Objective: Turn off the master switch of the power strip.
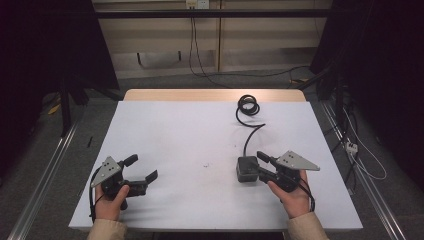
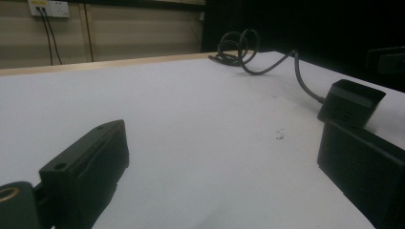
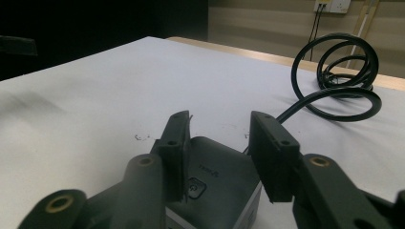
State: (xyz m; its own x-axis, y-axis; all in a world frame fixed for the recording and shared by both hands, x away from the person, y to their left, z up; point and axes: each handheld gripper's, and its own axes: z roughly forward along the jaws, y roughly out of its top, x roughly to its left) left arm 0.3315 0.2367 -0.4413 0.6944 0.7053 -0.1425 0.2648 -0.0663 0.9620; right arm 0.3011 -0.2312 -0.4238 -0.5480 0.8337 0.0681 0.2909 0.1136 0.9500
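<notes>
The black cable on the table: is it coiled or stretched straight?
Coiled. The black cable loops several times at its far end, then a short stretch runs to the black power adapter.

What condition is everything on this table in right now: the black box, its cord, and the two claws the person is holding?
Black box: lying flat on the table, between the right claw's jaws.
Cord: attached to the box, far end coiled.
Right claw: jaws astride the box, small gaps showing, not yet clamped.
Left claw: open, holding nothing.

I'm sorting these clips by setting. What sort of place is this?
Probably a lab or recording workshop: a white-covered table flanked by black curtains, metal floor rails, and loose cables running to a wall socket.
</notes>
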